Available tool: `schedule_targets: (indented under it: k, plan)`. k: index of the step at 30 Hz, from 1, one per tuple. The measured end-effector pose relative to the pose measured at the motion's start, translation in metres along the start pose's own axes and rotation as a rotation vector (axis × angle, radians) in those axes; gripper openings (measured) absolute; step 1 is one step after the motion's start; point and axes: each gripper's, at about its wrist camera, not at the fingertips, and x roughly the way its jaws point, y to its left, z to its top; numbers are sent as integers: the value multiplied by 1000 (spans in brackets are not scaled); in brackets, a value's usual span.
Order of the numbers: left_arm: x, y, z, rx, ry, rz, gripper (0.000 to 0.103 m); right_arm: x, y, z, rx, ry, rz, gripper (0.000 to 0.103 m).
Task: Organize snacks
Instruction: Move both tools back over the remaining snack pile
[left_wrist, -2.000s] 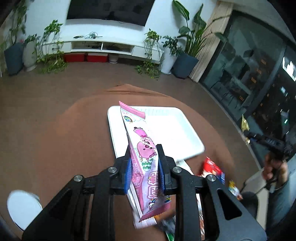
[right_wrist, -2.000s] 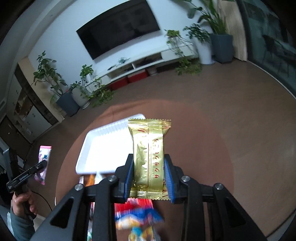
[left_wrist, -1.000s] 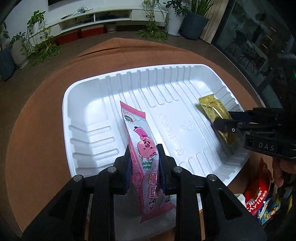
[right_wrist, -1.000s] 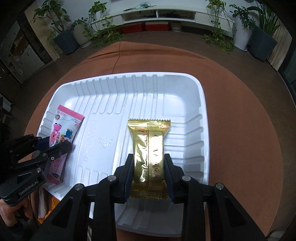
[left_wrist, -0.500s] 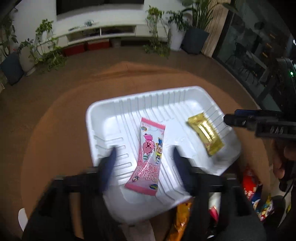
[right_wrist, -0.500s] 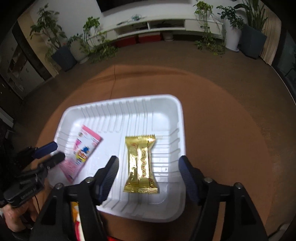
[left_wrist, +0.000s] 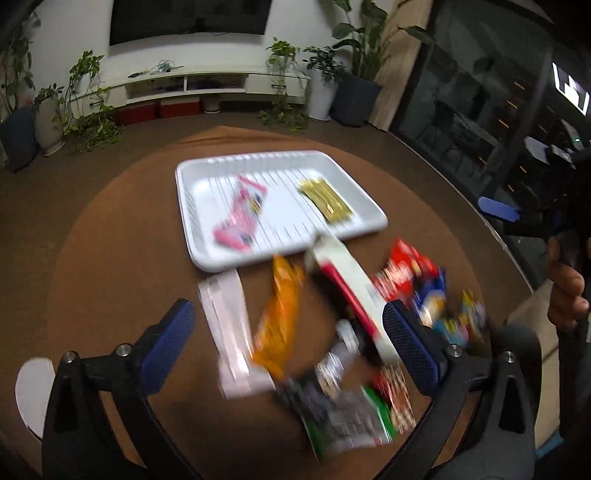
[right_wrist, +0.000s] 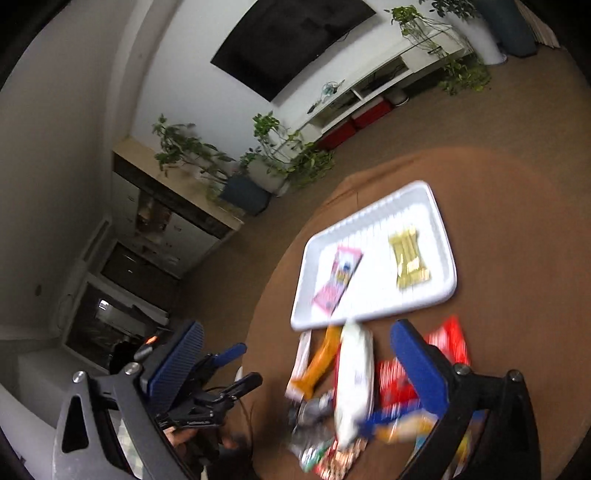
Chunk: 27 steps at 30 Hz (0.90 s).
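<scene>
Both our left gripper (left_wrist: 284, 332) and right gripper (right_wrist: 295, 362) have just spread their fingers wide, holding nothing. The snack pile (left_wrist: 351, 325) lies on the desk just before the white tray (left_wrist: 192, 236), under our left fingers; the orange packet (left_wrist: 280, 317) points toward the tray.

In the left wrist view the tray (left_wrist: 369, 212) sits at the centre of the frame on the round table (left_wrist: 122, 236). Two packets lie in it, well apart: one (left_wrist: 240, 218) in its left half, the other (left_wrist: 325, 201) in its right half. Below the tray, toward the lower centre and lower right, a heap of loose snack packets (left_wrist: 343, 325) lies on the table, its upper edge just beside the tray's near rim. Behind the table, along the top of the frame, a low shelf unit (left_wrist: 192, 86) stands against the wall with potted plants (left_wrist: 85, 103) at either side.
</scene>
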Motion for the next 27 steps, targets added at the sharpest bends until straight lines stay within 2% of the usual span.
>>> schedule_targets:
  k: [4,6,9,13,15,17,20,21,22,23,27]
  plan:
    - [-12,-25,-45,39,-6,23,103,-23,-19,-49,54,-55,-117,103]
    - [-15,-35,-62,22,-8,-2,103,-33,-19,-72,13,-74,-211,103]
    - [-15,-59,-79,129,-13,-24,103,-45,-19,-88,-40,-94,-317,97]
    - [0,-76,-83,309,65,-108,102,-48,-25,-98,-78,-56,-337,84]
    - [5,-82,-78,414,118,-157,102,-44,-27,-100,-84,-35,-336,83]
    - [12,-87,-74,546,165,-174,102,-41,-30,-103,-74,-17,-314,82]
    - [27,-90,-70,696,256,-178,95,-36,-28,-110,-86,10,-308,82]
    - [33,-90,-71,737,287,-181,89,-35,-27,-111,-90,18,-305,82]
    - [38,-91,-72,772,323,-190,84,-33,-27,-112,-94,26,-303,82]
    - [44,-90,-70,797,352,-208,82,-31,-27,-113,-95,32,-301,82]
    - [62,-91,-68,842,424,-267,82,-29,-30,-115,-87,47,-291,82]
